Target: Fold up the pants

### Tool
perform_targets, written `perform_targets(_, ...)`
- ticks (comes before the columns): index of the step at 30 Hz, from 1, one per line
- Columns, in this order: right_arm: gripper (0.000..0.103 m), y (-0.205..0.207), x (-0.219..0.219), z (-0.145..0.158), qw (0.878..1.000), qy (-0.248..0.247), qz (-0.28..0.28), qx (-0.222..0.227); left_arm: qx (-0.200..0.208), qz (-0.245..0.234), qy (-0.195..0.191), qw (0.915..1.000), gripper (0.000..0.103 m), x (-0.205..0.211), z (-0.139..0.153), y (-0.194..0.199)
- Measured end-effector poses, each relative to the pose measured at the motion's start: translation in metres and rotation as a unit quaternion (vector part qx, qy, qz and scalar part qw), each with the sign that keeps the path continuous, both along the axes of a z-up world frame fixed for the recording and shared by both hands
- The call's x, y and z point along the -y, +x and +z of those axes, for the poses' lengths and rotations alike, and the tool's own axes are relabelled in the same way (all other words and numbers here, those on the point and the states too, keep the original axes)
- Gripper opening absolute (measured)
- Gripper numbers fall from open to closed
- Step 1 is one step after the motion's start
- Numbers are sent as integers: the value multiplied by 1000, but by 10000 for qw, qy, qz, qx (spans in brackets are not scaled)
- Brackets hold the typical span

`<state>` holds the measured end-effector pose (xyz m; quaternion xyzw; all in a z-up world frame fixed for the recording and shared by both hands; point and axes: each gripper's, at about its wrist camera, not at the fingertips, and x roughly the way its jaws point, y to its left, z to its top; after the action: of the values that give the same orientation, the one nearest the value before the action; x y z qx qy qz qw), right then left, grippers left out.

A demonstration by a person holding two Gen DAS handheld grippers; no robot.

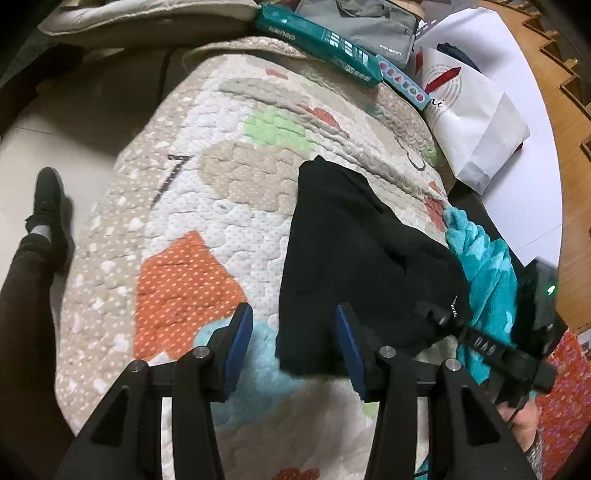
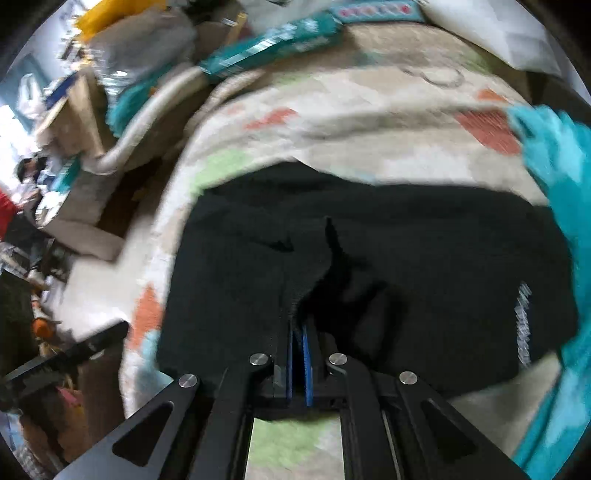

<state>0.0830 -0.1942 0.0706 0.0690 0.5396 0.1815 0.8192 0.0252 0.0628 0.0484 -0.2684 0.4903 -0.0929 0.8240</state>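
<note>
Both grippers are over the bed: the left gripper (image 1: 293, 334) hangs with its blue-padded fingers (image 1: 240, 345) spread wide apart and nothing between them, while the right gripper (image 2: 298, 345) has its pads pressed together on a raised fold of the black pants (image 2: 406, 258). From the left gripper, the pants (image 1: 354, 258) lie just ahead and slightly to its right, folded into a dark bundle on the patchwork quilt (image 1: 192, 206), their near edge level with its right finger. Off to that gripper's right, the right gripper (image 1: 439, 319) bites the pants' side edge, beside a turquoise fleece blanket (image 1: 484, 266). Far ahead, past the quilt, sit a teal box (image 1: 317, 44), a grey bag (image 1: 362, 26) and a white paper bag (image 1: 476, 122). The right wrist view is motion-blurred, so finer cloth detail is unclear.
</note>
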Motion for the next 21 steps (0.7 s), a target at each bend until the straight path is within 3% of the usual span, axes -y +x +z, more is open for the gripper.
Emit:
perform_targets(1, 7, -1, 4, -6, 9999, -33, -52, -140, -14, -35, -18, 10000, 46, 2, -2, 2)
perform_targets(3, 29, 0, 15, -16, 9988, -42, -321, -356, -46, -135, -7, 9999, 46, 8, -6, 8)
perform_targets(4, 46, -1, 20, -16, 9984, -49, -442, -361, -48, -182, 8, 9998, 46, 11, -8, 10)
perform_targets(5, 49, -1, 27, -14, 9975, -14, -620, -345, -52, -243, 40, 9997, 46, 15, -10, 12)
perform_targets(8, 49, -8, 49, 8, 9932, 169, -1139, 144, -99, -382, 93, 9992, 46, 24, -18, 19)
perform_targets(10, 48, -11, 56, 24, 9895, 684, -1172, 507, -121, -423, 131, 9989, 47, 29, -23, 24)
perform_targets(11, 48, -12, 57, 26, 9857, 1183, -1062, 556, -114, -424, 137, 9989, 49, 30, -24, 24)
perform_targets(13, 48, -8, 51, 17, 9741, 2136, -686, 295, -102, -408, 96, 9991, 51, 31, -26, 25)
perform_targets(15, 48, -5, 43, -2, 9670, 2478, -577, -110, -81, -372, -9, 9993, 53, 30, -27, 24)
perform_targets(16, 46, -1, 38, -17, 9706, 2298, -602, -379, -76, -359, -65, 9993, 53, 30, -27, 24)
perform_targets(18, 28, 2, 36, -35, 9798, 1739, -767, -620, -67, -342, -166, 9993, 58, 28, -29, 24)
perform_targets(21, 28, 7, 32, -19, 9864, 1428, -722, -382, 39, -304, -313, 9990, 69, 30, -32, 24)
